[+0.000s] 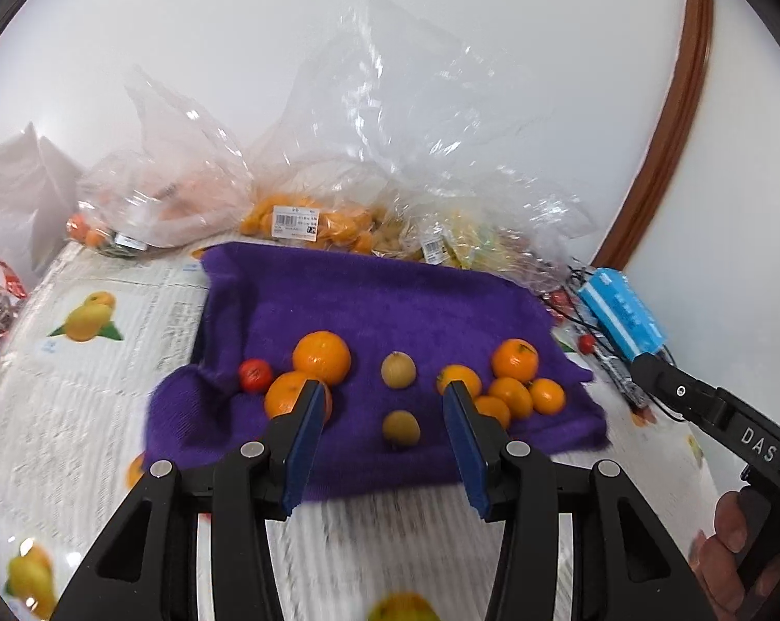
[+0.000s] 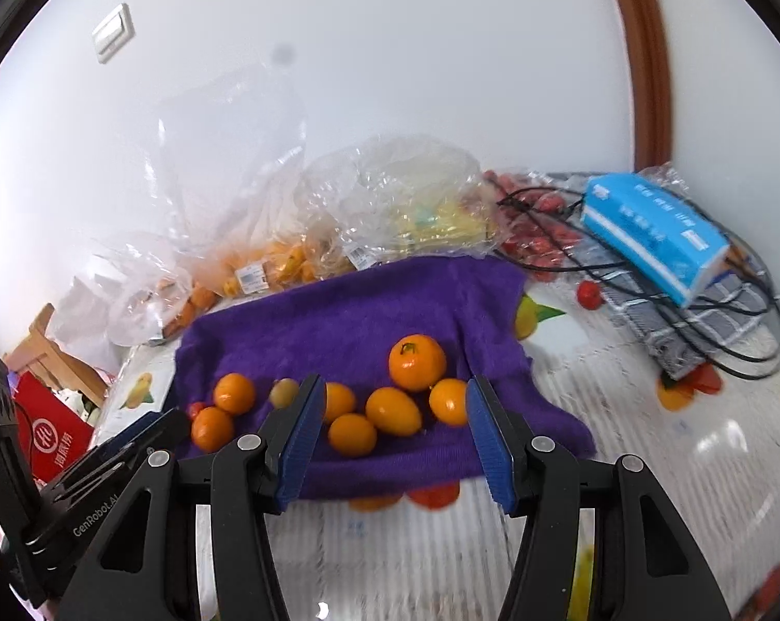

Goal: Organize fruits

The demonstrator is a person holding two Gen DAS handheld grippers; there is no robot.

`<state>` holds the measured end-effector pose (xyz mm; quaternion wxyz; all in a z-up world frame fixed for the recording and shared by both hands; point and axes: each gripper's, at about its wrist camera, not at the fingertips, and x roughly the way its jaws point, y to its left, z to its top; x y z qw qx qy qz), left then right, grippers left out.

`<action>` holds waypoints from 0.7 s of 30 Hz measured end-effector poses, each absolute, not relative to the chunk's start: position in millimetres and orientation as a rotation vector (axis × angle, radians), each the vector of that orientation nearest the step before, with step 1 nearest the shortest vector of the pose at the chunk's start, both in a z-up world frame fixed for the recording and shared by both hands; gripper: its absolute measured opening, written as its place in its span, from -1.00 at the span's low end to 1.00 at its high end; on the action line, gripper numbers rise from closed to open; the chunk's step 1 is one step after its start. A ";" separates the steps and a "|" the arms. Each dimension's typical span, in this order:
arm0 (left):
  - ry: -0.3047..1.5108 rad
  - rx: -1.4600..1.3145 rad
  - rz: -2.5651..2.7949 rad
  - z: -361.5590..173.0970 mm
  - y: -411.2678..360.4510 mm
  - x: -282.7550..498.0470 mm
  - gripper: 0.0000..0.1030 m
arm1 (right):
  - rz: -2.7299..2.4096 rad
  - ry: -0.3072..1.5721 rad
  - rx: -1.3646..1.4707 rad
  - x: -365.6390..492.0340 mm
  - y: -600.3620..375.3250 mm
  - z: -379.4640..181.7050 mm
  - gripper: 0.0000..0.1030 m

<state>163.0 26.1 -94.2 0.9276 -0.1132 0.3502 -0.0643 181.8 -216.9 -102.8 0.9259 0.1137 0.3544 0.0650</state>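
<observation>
Here the purple towel (image 1: 369, 305) lies spread on the surface (image 1: 95, 414), which is covered with a fruit-printed cloth, and all the loose fruit sits on the towel's near half. Toward the towel's left edge a small red tomato (image 1: 255, 375) touches two oranges (image 1: 321, 357), one stacked just behind the other. Near the towel's middle lie two dull yellow-brown round fruits (image 1: 398, 370), perhaps longans, though blur makes that hard to judge. Toward the towel's right edge a larger tangerine (image 2: 417, 362) with a green stem scar sits just behind a tight cluster of kumquats (image 2: 393, 410).

The left tool (image 1: 382, 406) hangs above the towel's near edge, its blue pads (image 1: 307, 434) parted and nothing between them. The right tool (image 2: 392, 416) is likewise released and empty, its pads framing the kumquat cluster from above without touching it.

Behind the towel's far edge, crumpled clear plastic bags (image 1: 338, 155) hold more orange fruit, one bearing a barcode label (image 1: 296, 221). Off the towel's right corner a blue tissue pack (image 2: 654, 233) rests on a checked cloth amid black cables (image 2: 726, 321), with a stray tomato (image 2: 590, 294) beside it.
</observation>
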 end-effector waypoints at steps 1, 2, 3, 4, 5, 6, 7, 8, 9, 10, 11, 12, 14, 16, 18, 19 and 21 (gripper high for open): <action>0.711 -0.235 -0.137 -87.9 28.0 154.9 -0.07 | 0.119 0.715 0.215 171.3 -214.6 -95.9 0.09; 0.701 -0.240 -0.145 -80.8 30.1 145.3 -0.05 | 0.097 0.706 0.188 162.0 -211.6 -89.8 0.10; 0.694 -0.239 -0.144 -73.7 31.3 135.7 0.00 | 0.073 0.698 0.159 151.9 -208.4 -83.5 0.12; 0.691 -0.236 -0.140 -70.0 31.7 130.6 0.04 | 0.061 0.691 0.143 145.5 -206.5 -78.4 0.14; 0.688 -0.223 -0.126 -63.5 31.1 120.9 0.05 | 0.056 0.684 0.132 135.6 -204.7 -73.0 0.16; 0.688 -0.213 -0.120 -58.8 29.8 114.8 0.06 | 0.059 0.684 0.134 126.4 -204.4 -68.4 0.16; 0.688 -0.204 -0.121 -55.2 29.5 108.9 0.09 | 0.068 0.685 0.142 119.6 -205.3 -64.9 0.16; 0.691 -0.196 -0.118 -52.3 28.6 103.4 0.10 | 0.081 0.686 0.154 110.5 -206.1 -60.8 0.16; 0.694 -0.189 -0.113 -50.1 28.0 98.8 0.12 | 0.087 0.685 0.162 102.1 -207.1 -56.8 0.16; 0.694 -0.181 -0.107 -47.7 27.5 93.2 0.13 | 0.087 0.683 0.164 95.9 -208.2 -54.2 0.18; 0.691 -0.174 -0.104 -44.9 26.9 85.6 0.15 | 0.083 0.675 0.162 87.6 -208.9 -50.6 0.23; 0.687 -0.170 -0.104 -42.5 26.3 80.4 0.19 | 0.080 0.663 0.160 79.1 -209.6 -46.8 0.27; 0.678 -0.163 -0.094 -37.1 25.3 67.5 0.24 | 0.071 0.648 0.156 68.3 -209.7 -42.4 0.50; 0.681 -0.161 -0.088 -33.3 24.5 58.8 0.26 | 0.063 0.626 0.152 53.8 -210.2 -37.2 0.57; 0.679 -0.161 -0.088 -28.2 24.3 48.7 0.29 | 0.057 0.606 0.144 40.4 -209.6 -32.3 0.63; 0.673 -0.157 -0.084 -25.5 24.0 43.3 0.33 | 0.060 0.597 0.142 35.3 -209.5 -30.1 0.71; 0.656 -0.143 -0.067 -18.5 22.6 32.0 0.36 | 0.064 0.578 0.134 23.2 -209.1 -25.2 0.80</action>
